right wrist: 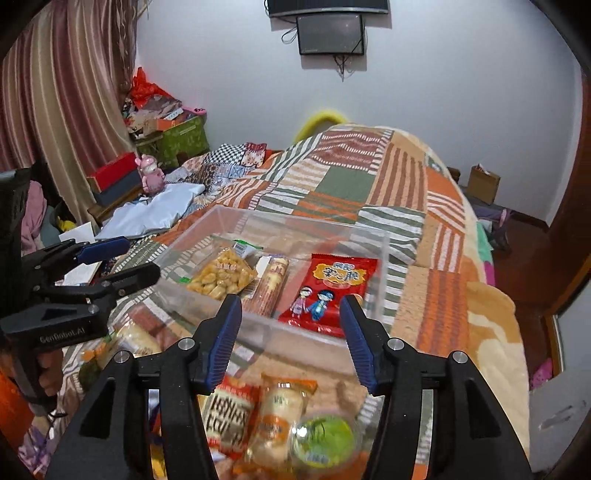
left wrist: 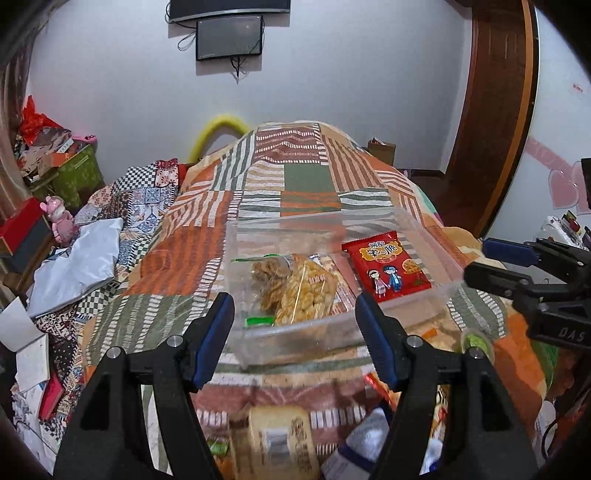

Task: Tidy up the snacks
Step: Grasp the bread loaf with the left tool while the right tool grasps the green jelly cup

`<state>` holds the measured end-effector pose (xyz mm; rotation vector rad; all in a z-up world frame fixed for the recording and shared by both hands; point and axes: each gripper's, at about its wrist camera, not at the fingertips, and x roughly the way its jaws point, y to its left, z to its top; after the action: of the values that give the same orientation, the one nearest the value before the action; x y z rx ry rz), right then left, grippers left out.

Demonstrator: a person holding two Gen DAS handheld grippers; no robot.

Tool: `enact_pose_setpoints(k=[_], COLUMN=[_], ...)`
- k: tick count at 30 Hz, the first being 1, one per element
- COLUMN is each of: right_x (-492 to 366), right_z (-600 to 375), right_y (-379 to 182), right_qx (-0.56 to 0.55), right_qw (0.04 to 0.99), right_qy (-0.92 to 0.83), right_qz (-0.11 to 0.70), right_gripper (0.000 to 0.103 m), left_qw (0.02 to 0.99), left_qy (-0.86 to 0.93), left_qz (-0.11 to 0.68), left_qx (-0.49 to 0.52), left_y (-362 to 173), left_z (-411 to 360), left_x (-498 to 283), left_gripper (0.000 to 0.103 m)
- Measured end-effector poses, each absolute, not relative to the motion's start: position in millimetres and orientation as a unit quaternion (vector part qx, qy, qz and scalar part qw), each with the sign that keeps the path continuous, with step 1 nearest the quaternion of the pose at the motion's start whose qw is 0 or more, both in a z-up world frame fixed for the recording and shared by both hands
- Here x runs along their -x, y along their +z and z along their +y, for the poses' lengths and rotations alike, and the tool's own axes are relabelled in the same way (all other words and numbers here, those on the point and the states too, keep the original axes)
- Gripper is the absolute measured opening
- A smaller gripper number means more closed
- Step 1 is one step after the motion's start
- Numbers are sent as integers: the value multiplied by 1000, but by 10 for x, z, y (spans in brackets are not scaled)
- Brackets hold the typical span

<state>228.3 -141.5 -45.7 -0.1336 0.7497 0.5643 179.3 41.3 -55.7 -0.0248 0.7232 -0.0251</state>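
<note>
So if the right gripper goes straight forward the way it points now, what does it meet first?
Probably the near wall of the clear plastic box, just ahead of the open right gripper. If it clears the rim, it would likely meet the red snack packet inside. Depth is hard to judge.

Snacks in a bin on the bed, more loose in front

A clear bin [right wrist: 384,254] sits on the bed [right wrist: 436,206]. Inside it, the cartoon packet [right wrist: 328,291] lies at the right, the striped biscuit pack [right wrist: 269,286] just left of it, and the bag of puffs [right wrist: 221,277] farthest left. Before the bin, loose on the bed, lie a wrapped bun [right wrist: 275,417] and a jelly cup [right wrist: 325,435] to its right. Behind the bed, a screen [right wrist: 330,33] hangs on the wall.
</note>
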Motion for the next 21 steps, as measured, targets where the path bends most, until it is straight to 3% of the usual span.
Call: enact_pose_setpoints(k=[10,21], right_x=[-1969,-1947], right_z=[-1676,-1883], right_y=[-450,-835], right_qx=[52,42], right_qw=[896,886], right_qy=[258,237], right_qz=[357,397], right_gripper=[55,56], left_qw=[932,907], left_qy=[5,8], left_qz=[362,419], left_qx=[19,40], left_y=[-611,-1081], left_z=[598,808], left_x=[-1430,-1298], left_gripper=[75,75])
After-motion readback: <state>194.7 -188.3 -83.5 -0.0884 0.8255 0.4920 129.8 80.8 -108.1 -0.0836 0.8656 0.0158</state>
